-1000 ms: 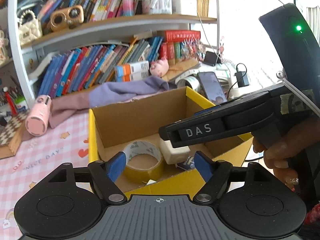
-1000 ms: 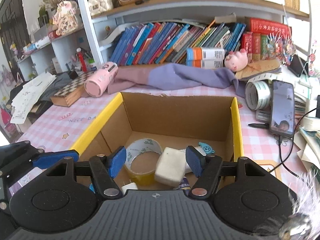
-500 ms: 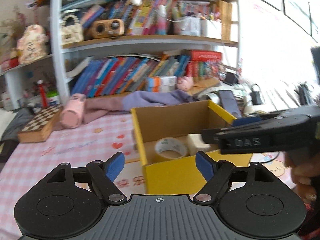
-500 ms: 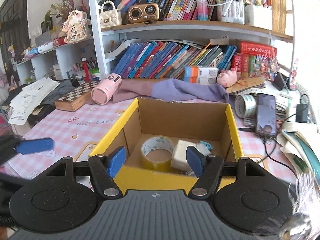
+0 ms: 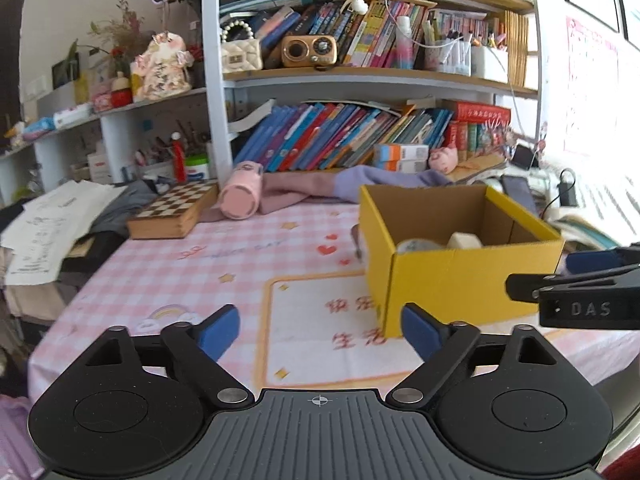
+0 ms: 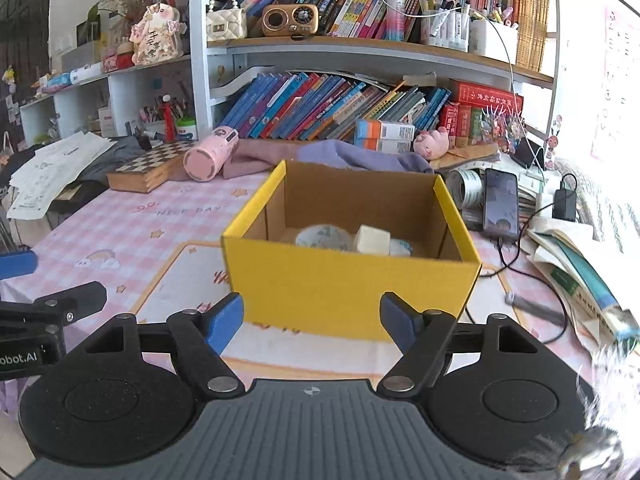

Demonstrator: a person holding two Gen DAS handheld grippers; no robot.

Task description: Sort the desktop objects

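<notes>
A yellow cardboard box (image 6: 352,280) (image 5: 460,276) stands on the pink checked tablecloth. Inside it lie a roll of tape (image 6: 323,236) (image 5: 418,245), a white block (image 6: 372,240) (image 5: 464,240) and a small white item (image 6: 401,246). My right gripper (image 6: 312,322) hangs in front of the box's near wall, jaws opening, nothing between them. My left gripper (image 5: 320,330) is to the left of the box over the printed mat, jaws opening wide, also empty. Each gripper shows at the edge of the other's view.
A pink cylinder (image 6: 210,153), a chessboard box (image 6: 150,166) and a purple cloth (image 6: 352,158) lie behind the box under the bookshelf. A phone (image 6: 500,204), a charger with cables (image 6: 564,202) and books (image 6: 576,268) crowd the right side. Papers (image 5: 52,224) hang at the left.
Both grippers have pulled back from above the box toward the table's near edge and opened wider. The tape and block stay in the box. The left gripper has swung leftward.
</notes>
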